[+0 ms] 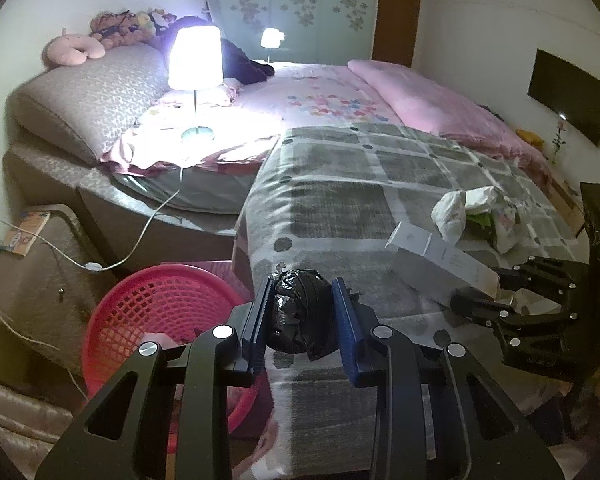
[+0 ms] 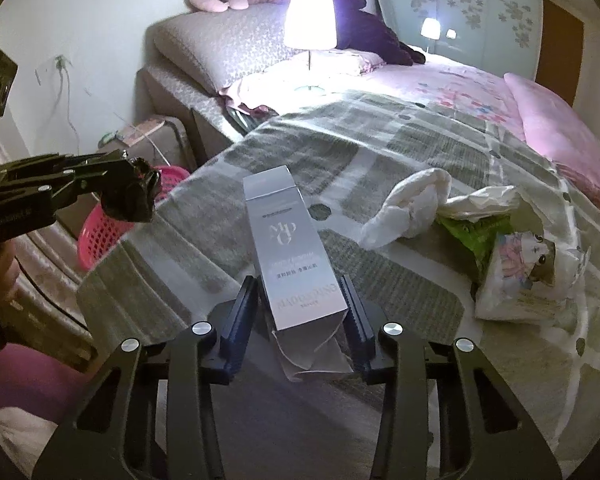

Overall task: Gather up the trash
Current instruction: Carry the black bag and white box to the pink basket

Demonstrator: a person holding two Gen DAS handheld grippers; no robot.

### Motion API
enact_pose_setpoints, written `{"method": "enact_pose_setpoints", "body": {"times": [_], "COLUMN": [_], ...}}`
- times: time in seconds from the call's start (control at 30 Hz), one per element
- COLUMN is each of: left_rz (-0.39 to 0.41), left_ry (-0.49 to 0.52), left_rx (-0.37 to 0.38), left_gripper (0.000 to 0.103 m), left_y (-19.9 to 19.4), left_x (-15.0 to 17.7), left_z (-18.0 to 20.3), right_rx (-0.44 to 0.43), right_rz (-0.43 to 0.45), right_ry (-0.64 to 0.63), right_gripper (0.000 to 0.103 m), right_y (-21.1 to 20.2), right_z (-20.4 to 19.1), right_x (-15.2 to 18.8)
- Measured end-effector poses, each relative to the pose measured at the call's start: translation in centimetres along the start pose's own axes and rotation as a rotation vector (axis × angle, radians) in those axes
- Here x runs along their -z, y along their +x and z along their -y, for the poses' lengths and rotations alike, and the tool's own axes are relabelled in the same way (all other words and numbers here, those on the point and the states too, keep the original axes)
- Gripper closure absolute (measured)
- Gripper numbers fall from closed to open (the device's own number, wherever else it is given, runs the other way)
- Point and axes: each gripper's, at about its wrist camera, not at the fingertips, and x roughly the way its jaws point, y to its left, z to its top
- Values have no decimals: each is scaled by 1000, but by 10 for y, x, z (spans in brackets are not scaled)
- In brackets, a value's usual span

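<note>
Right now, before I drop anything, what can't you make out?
- Pink basket contents: left wrist view, the left gripper and its black wad cover them.
- Silver box open end: right wrist view, tucked inside the right gripper.
- Box's small print: blurred.

The blanket (image 2: 380, 152) is grey-and-white checked with dark dots. The box (image 2: 288, 248) is silver with pale lettering. The basket (image 1: 160, 308) is pink-red mesh. The wad (image 1: 300, 312) is glossy black, perhaps plastic. The quilt (image 1: 420, 96) is pink; one wrapper (image 2: 476, 236) is green.
</note>
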Motion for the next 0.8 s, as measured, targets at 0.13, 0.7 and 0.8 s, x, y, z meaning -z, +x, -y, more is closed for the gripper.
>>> {"method": "enact_pose_setpoints", "body": {"times": [0.13, 0.7, 0.8], "left_rz": [12, 92, 106], "left_ry": [-16, -117, -128], "left_rx": [-19, -165, -190], "left_gripper": [75, 75, 75], "left_y": [-7, -47, -53], "left_x": [-1, -4, -4], "left_z": [-8, -50, -54], "right_rx": [-7, -48, -57], "right_rz": [16, 66, 74], "right_ry": [12, 5, -5], "right_gripper": [63, 64, 64], "right_y": [-3, -8, -10], "right_z": [-5, -40, -48], "right_x": [-6, -38, -43]}}
